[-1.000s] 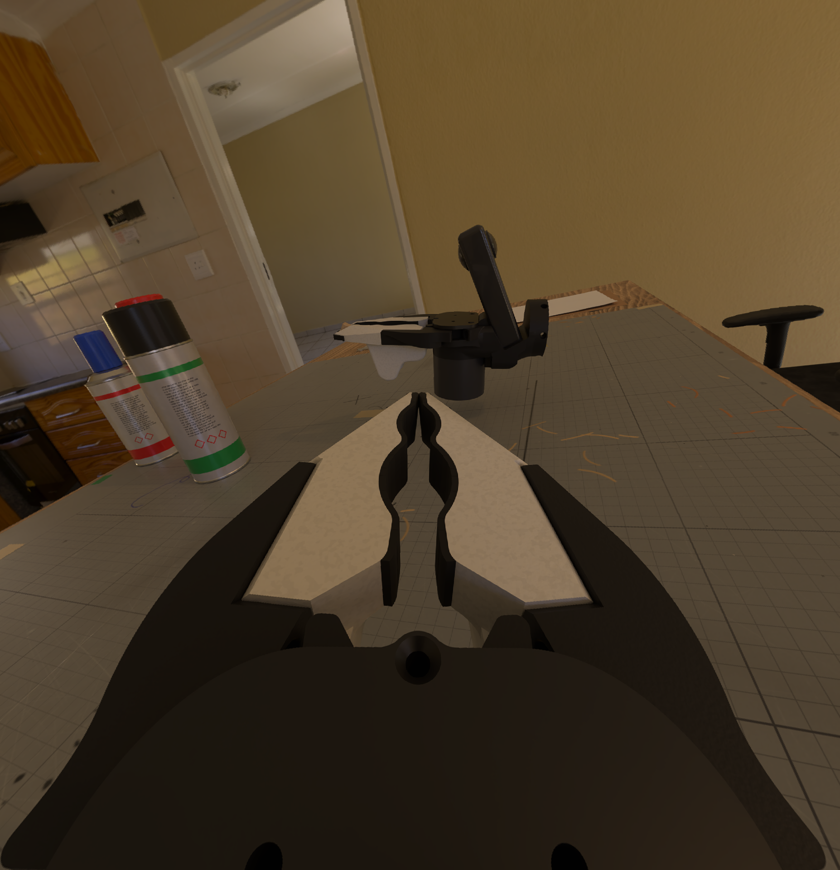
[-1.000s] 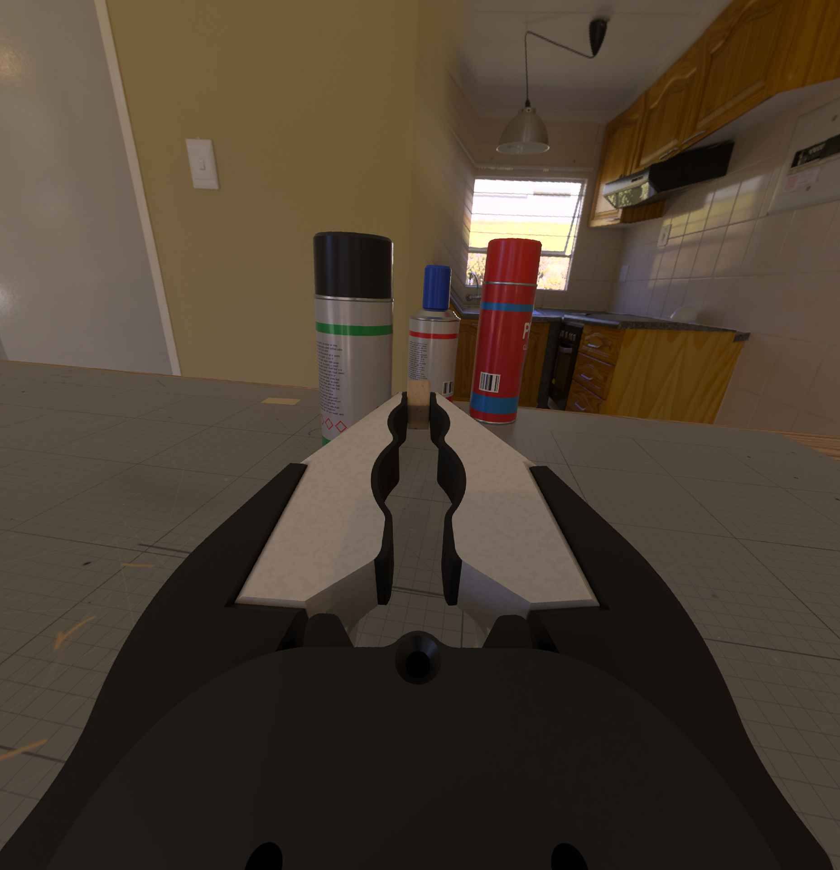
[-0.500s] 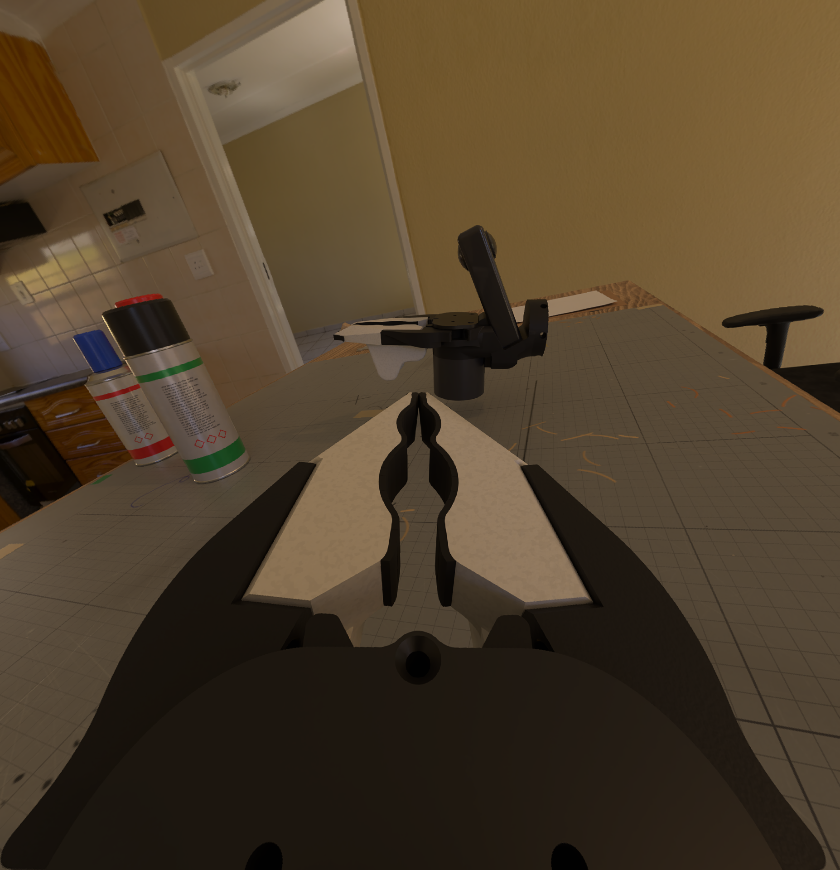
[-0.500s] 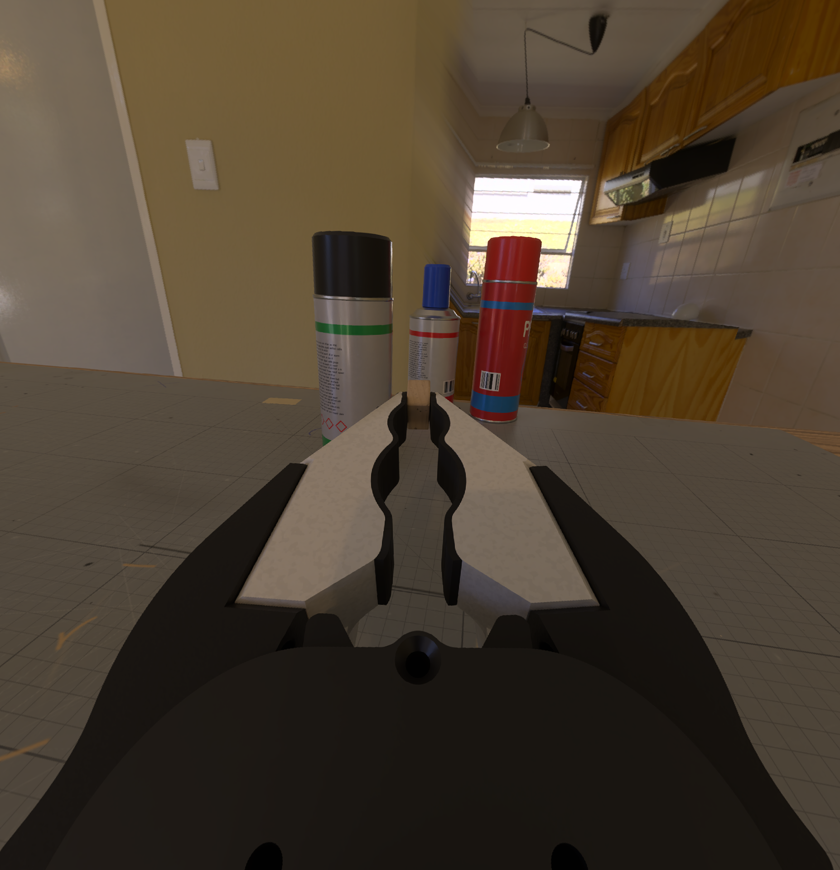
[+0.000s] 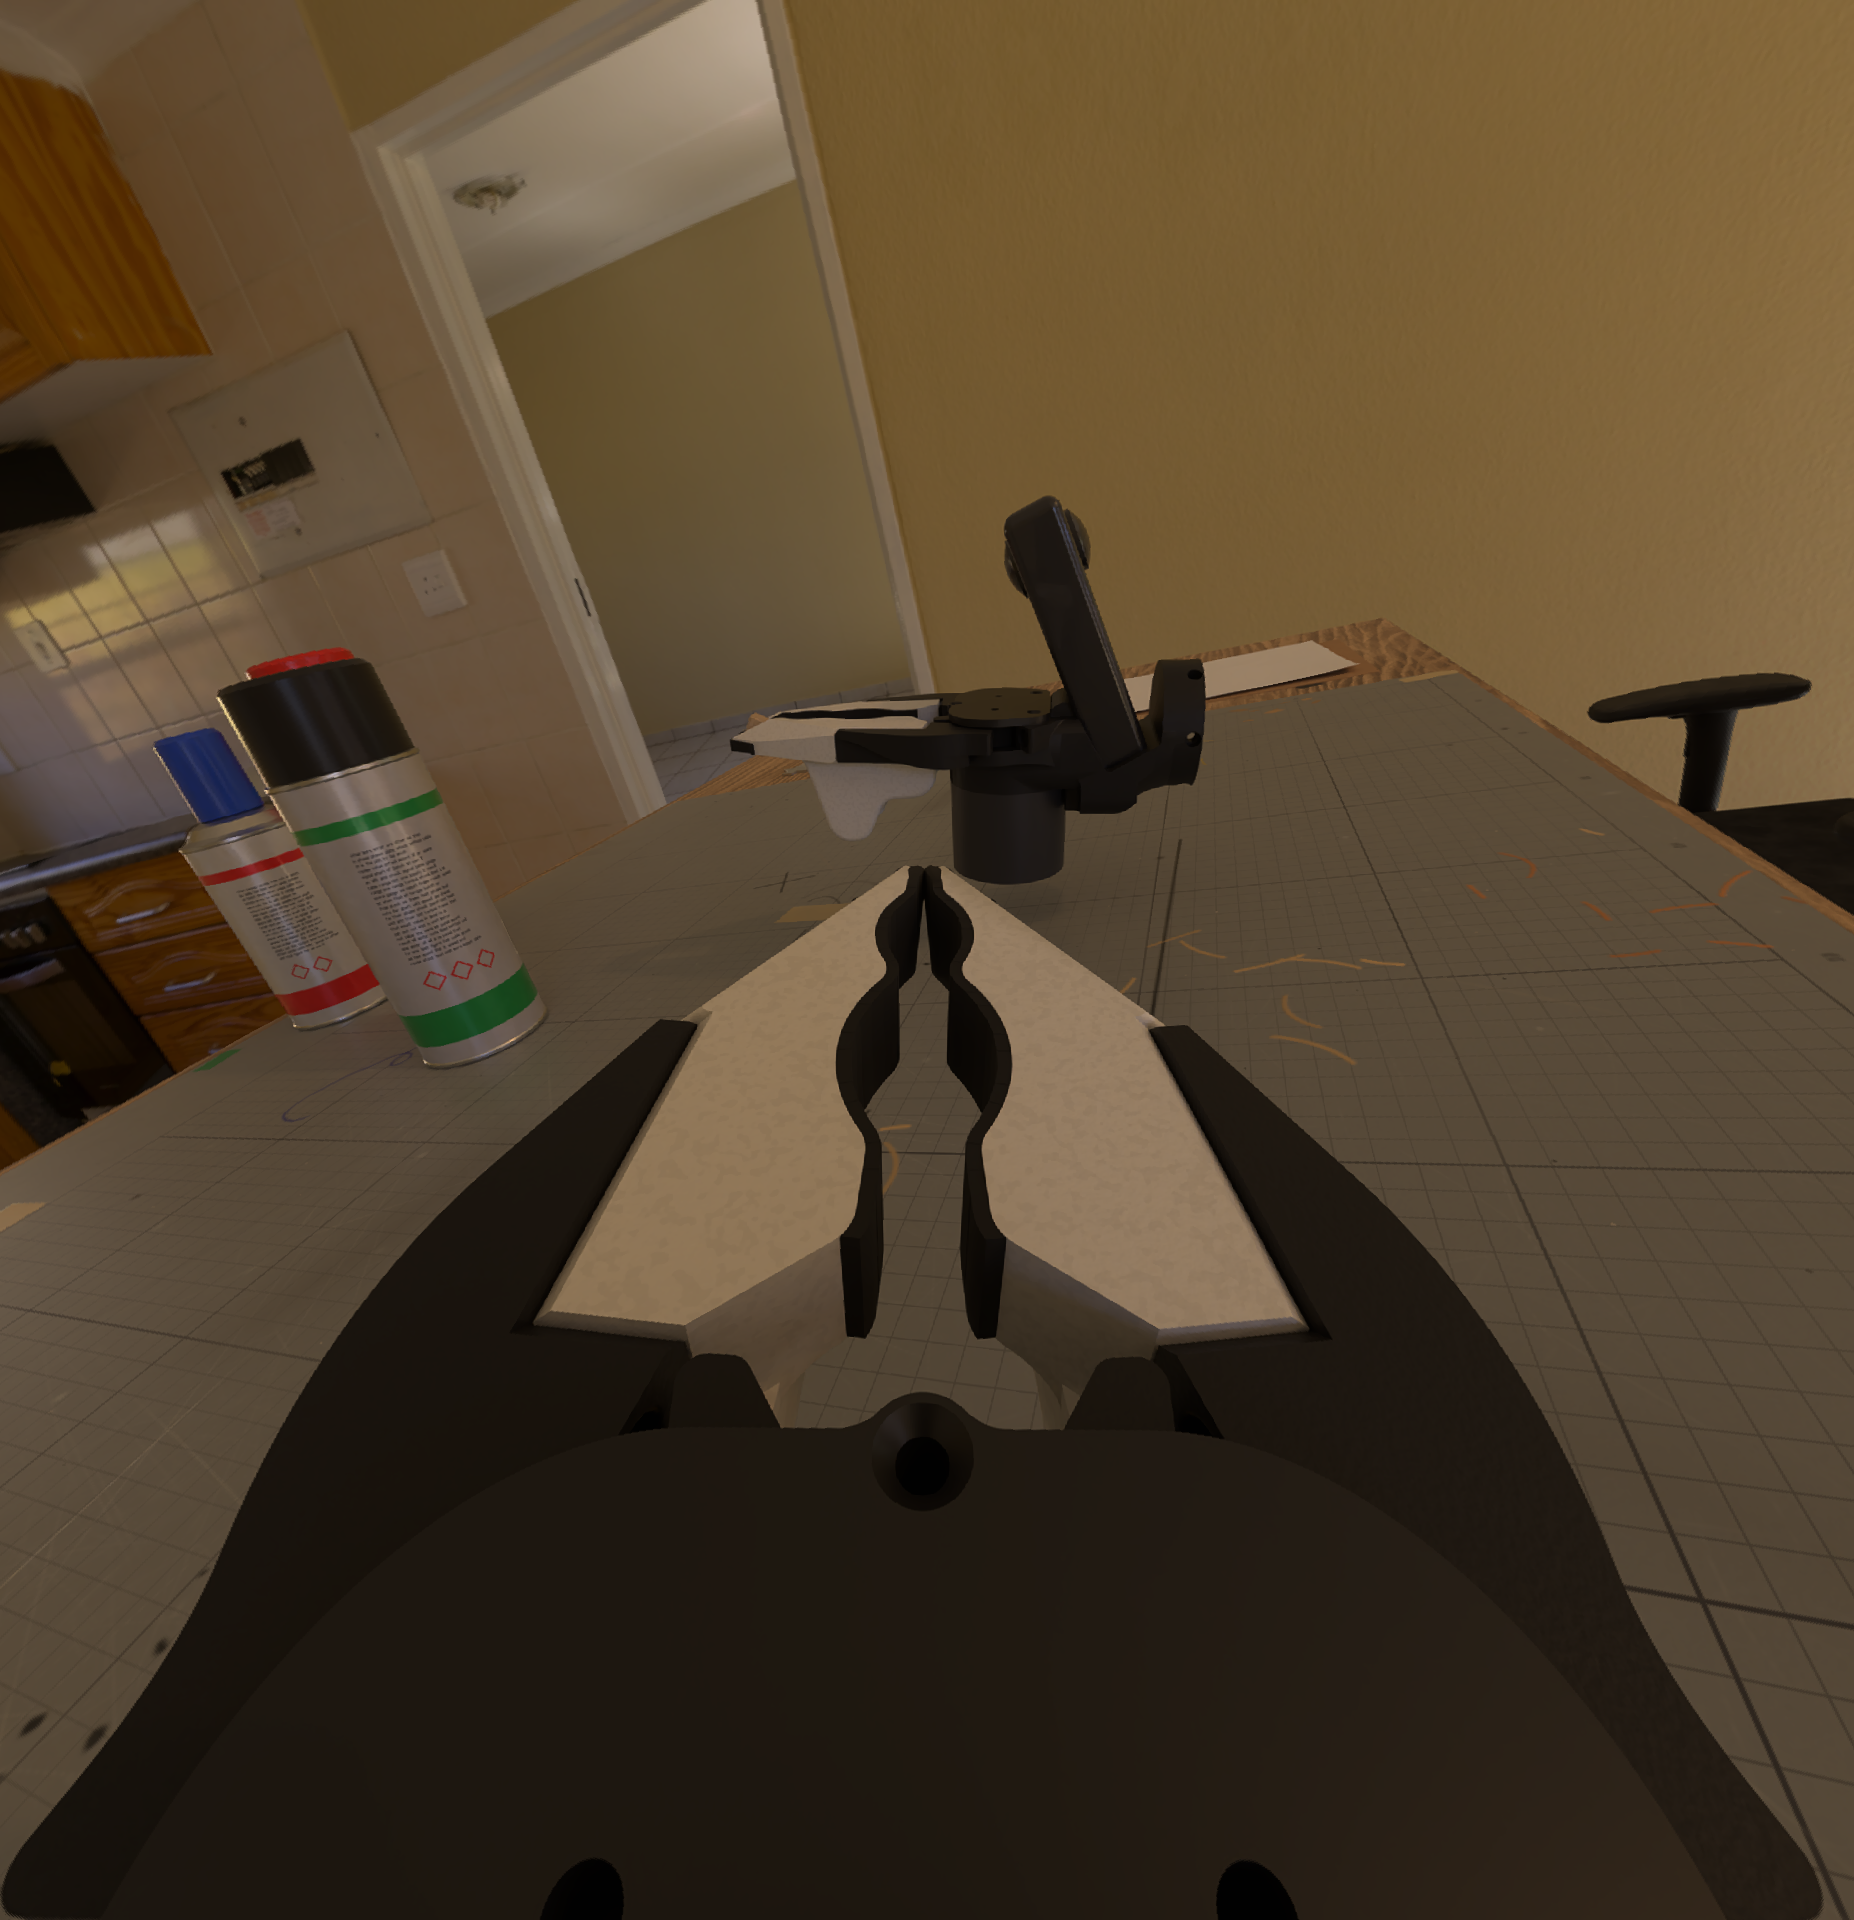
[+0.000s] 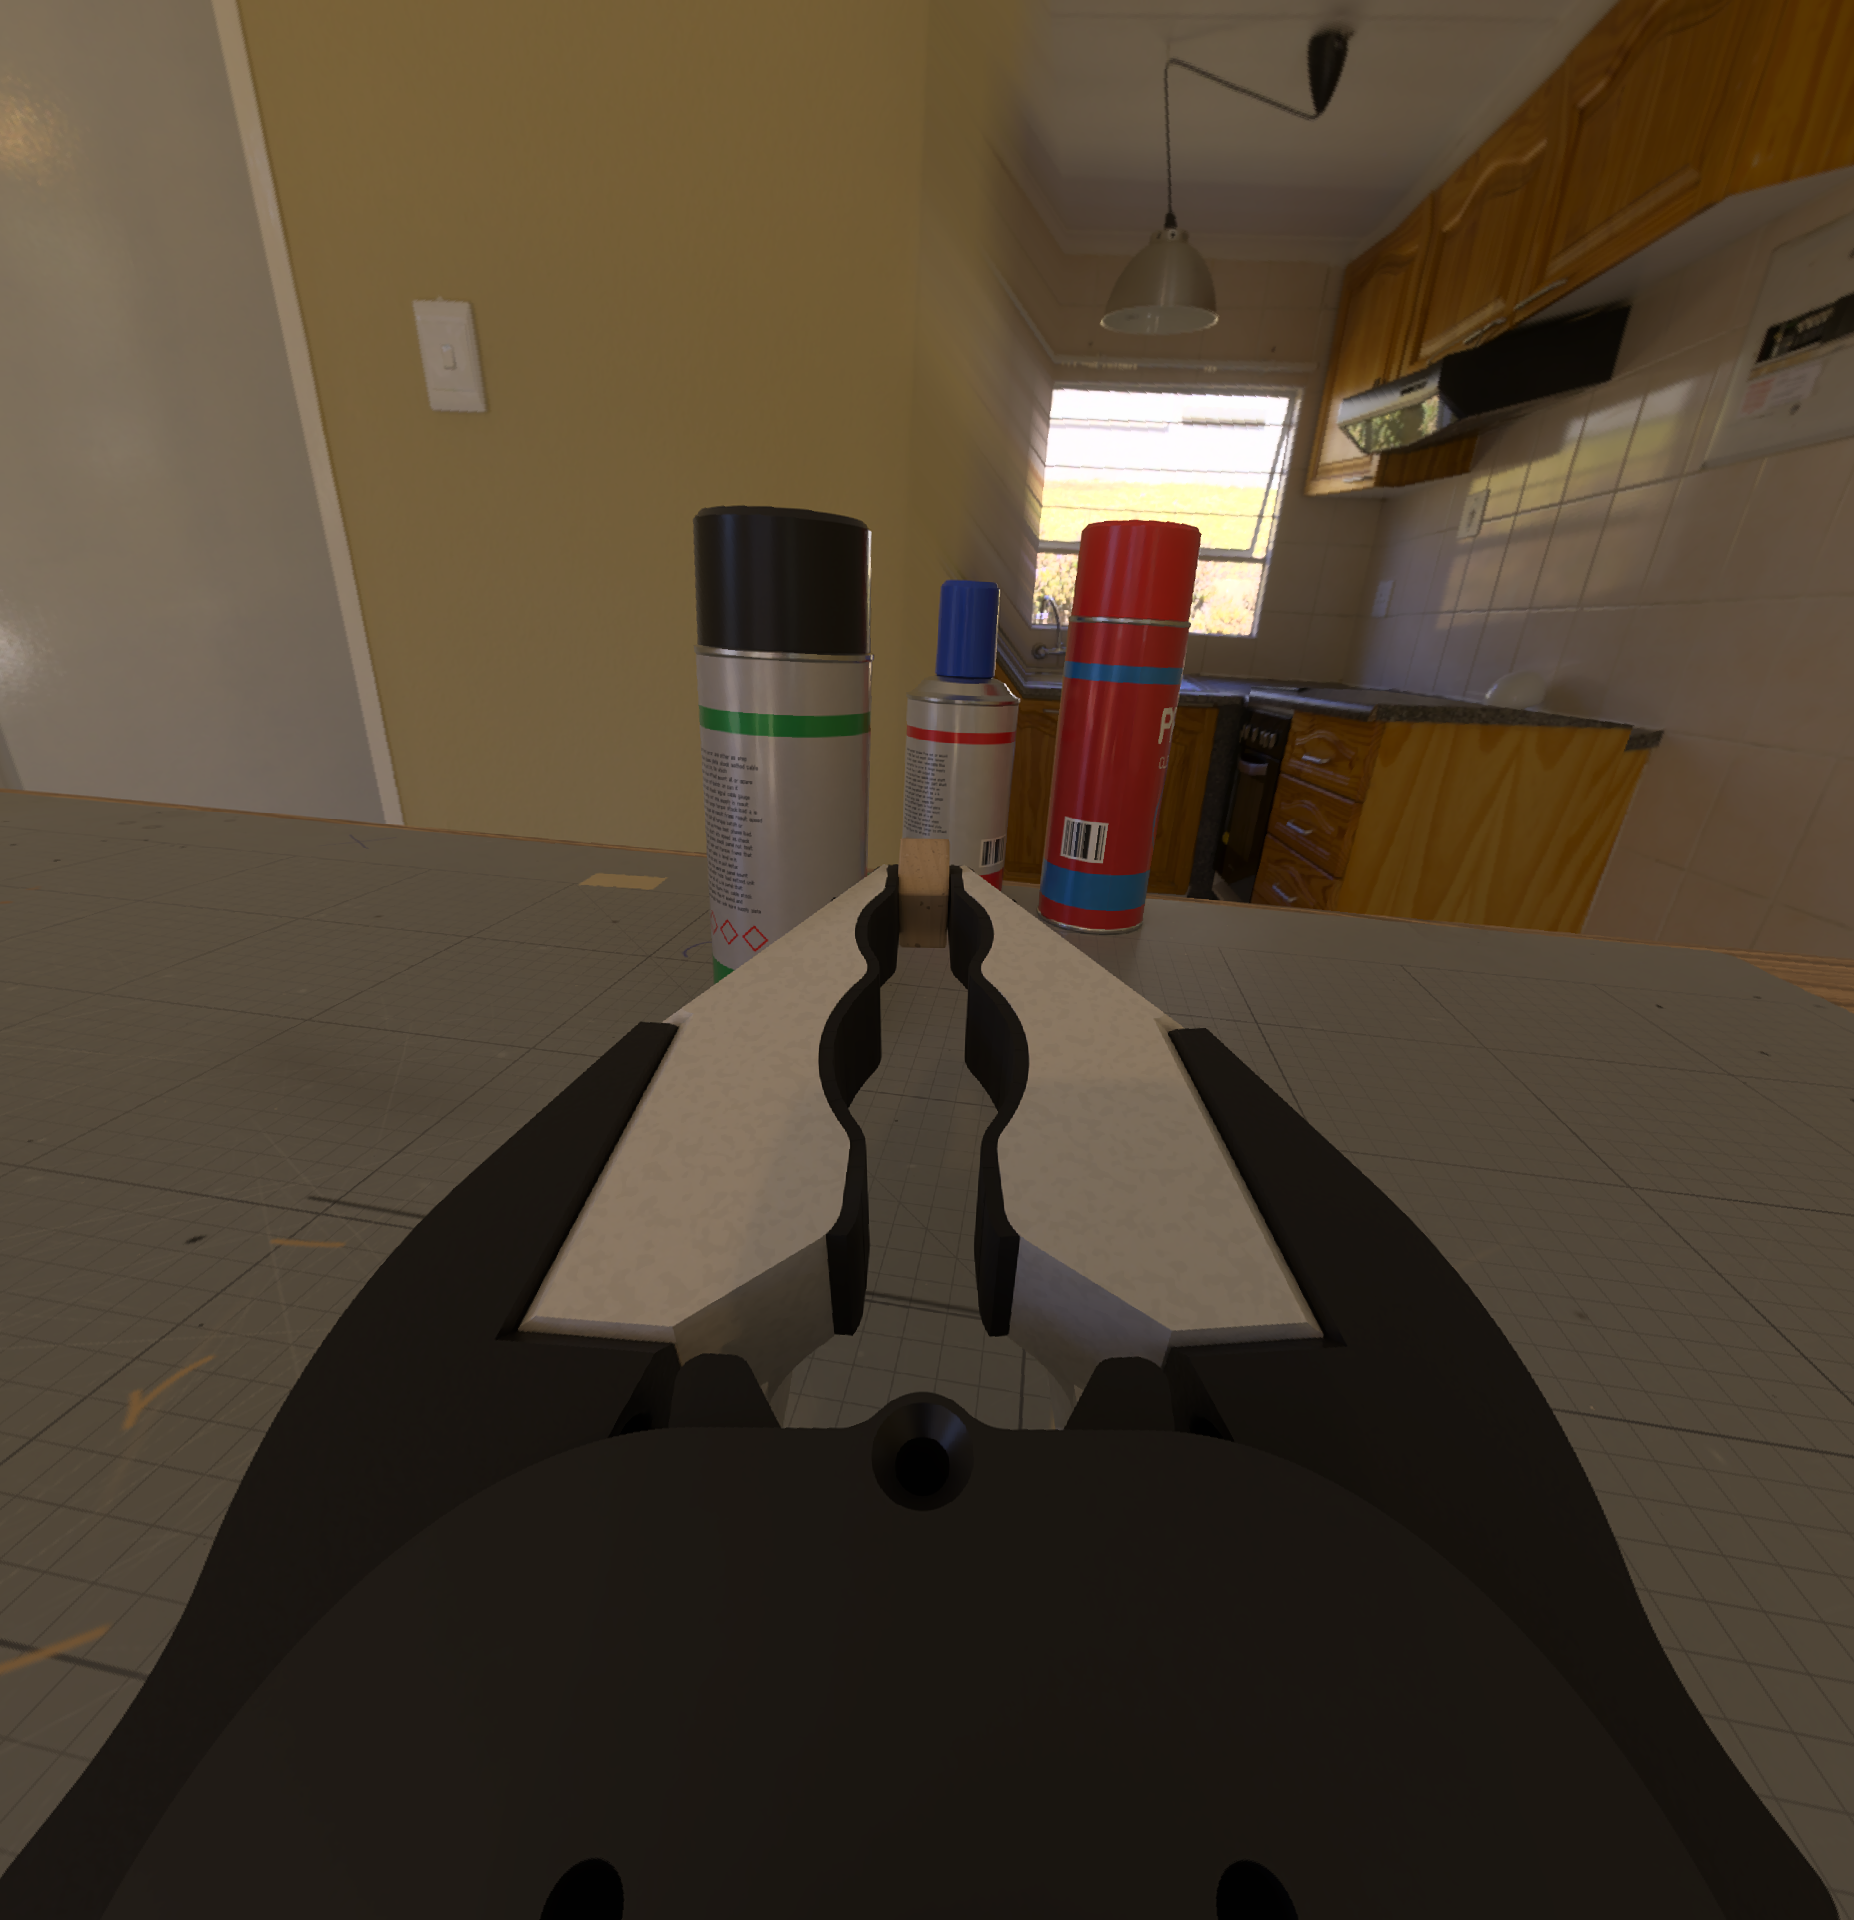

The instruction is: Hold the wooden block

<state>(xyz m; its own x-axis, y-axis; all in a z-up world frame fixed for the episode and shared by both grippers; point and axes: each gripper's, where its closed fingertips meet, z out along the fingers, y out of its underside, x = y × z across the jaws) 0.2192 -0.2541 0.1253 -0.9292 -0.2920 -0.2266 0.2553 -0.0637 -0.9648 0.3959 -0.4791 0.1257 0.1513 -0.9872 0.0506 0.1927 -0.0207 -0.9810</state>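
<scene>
We're in a home kitchen, no question. Wooden wall cabinets (image 6: 1588, 208) run above a dark extractor hood (image 6: 1494, 384), with pale wall tiles (image 6: 1525, 561) behind. Below sit wooden drawers (image 6: 1318, 821) under a dark countertop (image 6: 1422, 707), an oven (image 5: 29, 997) beside them. A pendant lamp (image 6: 1159, 281) hangs before a sunlit window (image 6: 1162, 499). We look across a grey gridded cutting mat (image 5: 1525, 1143), and a doorway (image 5: 674, 499) opens onto another room.

Printed matter showed on three spray cans: fine print on the black-capped can (image 6: 782, 774) and the blue-capped can (image 6: 959, 764), a barcode and large letters on the red can (image 6: 1120, 727). A wall panel (image 5: 299, 457) bore labels, probably too small to read.
</scene>
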